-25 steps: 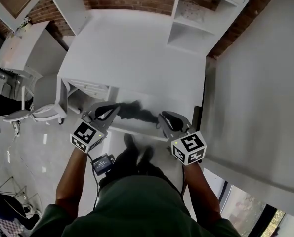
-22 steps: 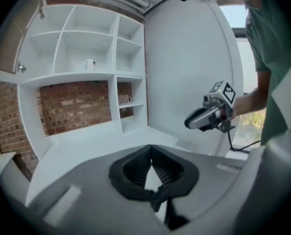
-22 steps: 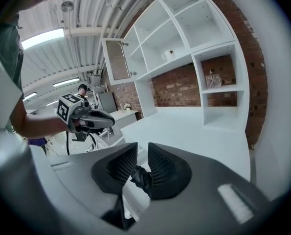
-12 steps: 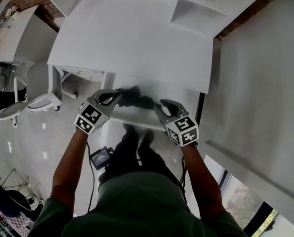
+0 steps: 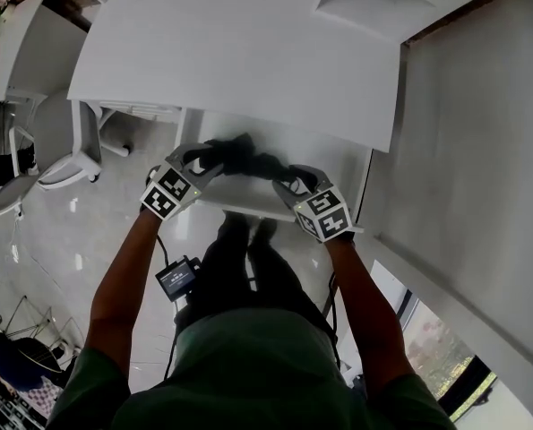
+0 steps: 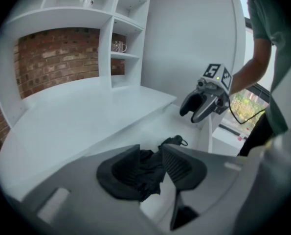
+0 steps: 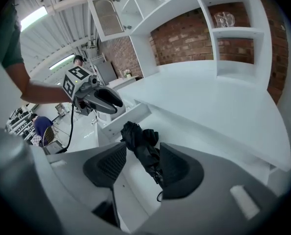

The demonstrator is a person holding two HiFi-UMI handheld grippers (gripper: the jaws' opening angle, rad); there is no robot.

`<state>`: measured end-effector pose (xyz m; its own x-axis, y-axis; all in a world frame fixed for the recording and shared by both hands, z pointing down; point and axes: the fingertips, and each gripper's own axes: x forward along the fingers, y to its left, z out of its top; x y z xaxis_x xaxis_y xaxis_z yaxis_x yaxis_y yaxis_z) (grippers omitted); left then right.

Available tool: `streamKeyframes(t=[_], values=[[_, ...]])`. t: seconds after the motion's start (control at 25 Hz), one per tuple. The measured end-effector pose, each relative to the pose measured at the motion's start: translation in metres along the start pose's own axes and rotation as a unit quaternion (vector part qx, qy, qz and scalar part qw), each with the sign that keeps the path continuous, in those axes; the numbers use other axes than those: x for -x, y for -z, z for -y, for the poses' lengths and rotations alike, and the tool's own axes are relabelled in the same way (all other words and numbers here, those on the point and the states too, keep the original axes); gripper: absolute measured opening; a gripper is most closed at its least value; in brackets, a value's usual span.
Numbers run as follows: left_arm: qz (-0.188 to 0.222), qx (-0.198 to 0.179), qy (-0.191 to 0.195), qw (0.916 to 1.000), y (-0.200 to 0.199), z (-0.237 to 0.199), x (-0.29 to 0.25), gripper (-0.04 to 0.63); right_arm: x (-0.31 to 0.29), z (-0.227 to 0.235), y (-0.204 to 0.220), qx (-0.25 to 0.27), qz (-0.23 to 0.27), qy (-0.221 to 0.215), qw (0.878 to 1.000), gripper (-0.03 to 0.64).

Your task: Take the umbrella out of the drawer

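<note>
**Head view.** Below the front edge of the white table point(image 5: 239, 52), at the frame's middle, the drawer point(image 5: 248, 206) stands pulled out. The umbrella point(image 5: 239, 155) lies across it, a black folded bundle, blurred here. The left claw point(image 5: 203, 157) reaches its left end and the right claw point(image 5: 293, 179) its right end. Each marker cube sits just under its claw.

**Left gripper view.** At lower centre, the left claw point(image 6: 150, 151) is clenched on the umbrella point(image 6: 145, 168). Crumpled black cloth fills the gap between the two ribbed pads, touches both, and sags a little below the left pad. Beyond the pads the umbrella runs away over the white drawer floor. It ends in a dark knob with a small loop. The right claw point(image 6: 189, 116) hangs above that far end, right of centre.

**Right gripper view.** The right claw point(image 7: 143, 148) stands released around the umbrella point(image 7: 138, 136), with its jaws apart. The folded black bundle lies between them, close against the right pad. A strip of white drawer floor shows between it and the left pad. Its cloth is loosely creased, thicker at the far end. A thin cord loop shows at the near end, low in the frame. The bundle rests inside the drawer point(image 7: 130, 116), under the edge of the table point(image 7: 209, 97). The left claw point(image 7: 117, 105) is at upper left, over the far end.
</note>
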<state>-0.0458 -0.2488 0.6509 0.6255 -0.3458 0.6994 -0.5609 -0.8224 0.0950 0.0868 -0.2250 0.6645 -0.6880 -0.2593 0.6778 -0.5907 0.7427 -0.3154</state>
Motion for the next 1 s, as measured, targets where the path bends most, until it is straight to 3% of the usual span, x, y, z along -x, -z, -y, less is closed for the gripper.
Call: streamKeyframes(t=[0.24, 0.36, 0.52, 1.0], values=[[-0.037, -0.001, 0.017, 0.9992, 0.039, -0.004, -0.034, 0.235, -0.033, 0.009, 0.039, 0.013, -0.048, -0.005, 0.999, 0.256], [-0.055, -0.011, 0.022, 0.9982, 0.055, -0.005, -0.051, 0.313, -0.047, 0.015, 0.054, 0.02, -0.069, -0.005, 0.997, 0.279], [-0.082, -0.032, 0.023, 0.9959, 0.072, -0.008, -0.07, 0.367, -0.063, 0.025, 0.069, 0.035, -0.095, -0.005, 0.995, 0.301], [-0.112, -0.058, 0.025, 0.9917, 0.099, -0.014, -0.096, 0.413, -0.098, 0.041, 0.1, 0.092, -0.162, -0.01, 0.983, 0.344]])
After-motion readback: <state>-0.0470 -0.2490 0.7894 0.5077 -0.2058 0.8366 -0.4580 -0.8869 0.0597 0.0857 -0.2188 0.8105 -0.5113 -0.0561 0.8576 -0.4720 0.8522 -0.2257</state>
